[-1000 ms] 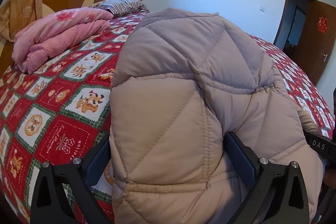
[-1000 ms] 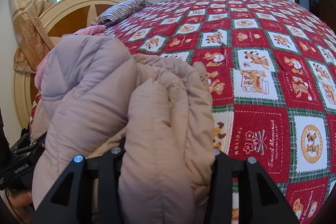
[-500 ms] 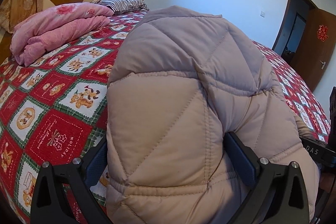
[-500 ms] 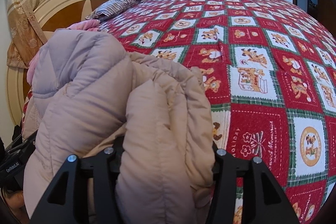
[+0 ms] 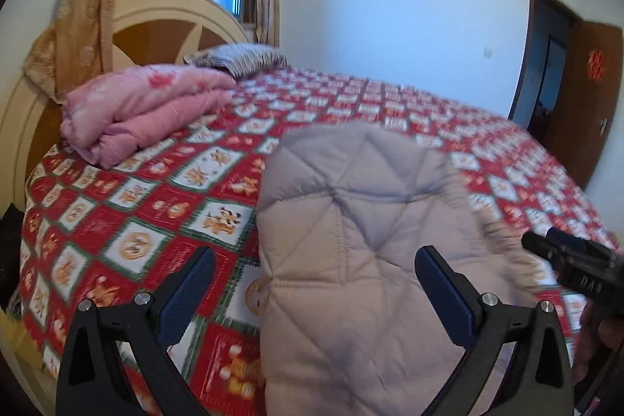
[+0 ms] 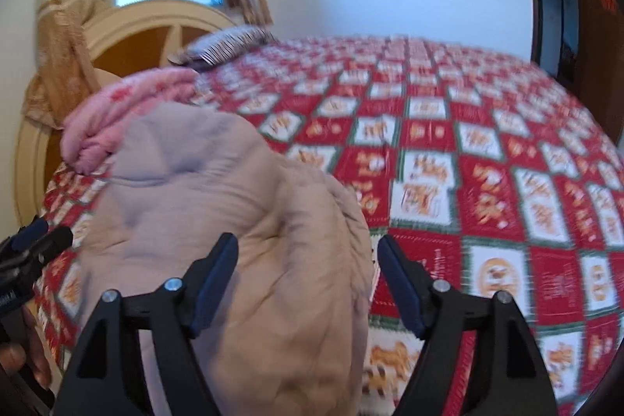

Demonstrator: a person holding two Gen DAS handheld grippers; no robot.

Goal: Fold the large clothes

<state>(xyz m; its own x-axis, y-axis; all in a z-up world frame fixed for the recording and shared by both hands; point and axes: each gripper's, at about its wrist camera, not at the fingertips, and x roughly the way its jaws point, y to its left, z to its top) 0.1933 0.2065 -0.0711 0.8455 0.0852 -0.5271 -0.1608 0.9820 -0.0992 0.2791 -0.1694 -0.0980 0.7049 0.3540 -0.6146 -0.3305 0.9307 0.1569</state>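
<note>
A folded beige quilted puffer jacket [image 5: 351, 221] lies on the bed near its front edge. My left gripper [image 5: 315, 256] hangs open above it. Its left finger is well clear of the fabric and its right finger is beside the jacket's bulge. In the right wrist view the same jacket [image 6: 218, 190] lies between the jaws of my right gripper [image 6: 307, 242], which are opening. Its pads stand off the fabric. The black housing of the right gripper [image 5: 573, 271] shows at the right edge of the left view. Both views are blurred by motion.
The bed wears a red, green and white patterned cover [image 5: 136, 213]. A folded pink quilt [image 5: 148, 108] and a striped pillow [image 5: 241, 55] lie by the cream and brown headboard [image 5: 156, 30]. An open brown door [image 5: 585, 104] stands far right. A person's hand [image 6: 23, 357] shows at the lower left.
Both grippers have opened and let go of the jacket, then drawn back and up. The jacket has dropped lower onto the bed and fills less of each view.
</note>
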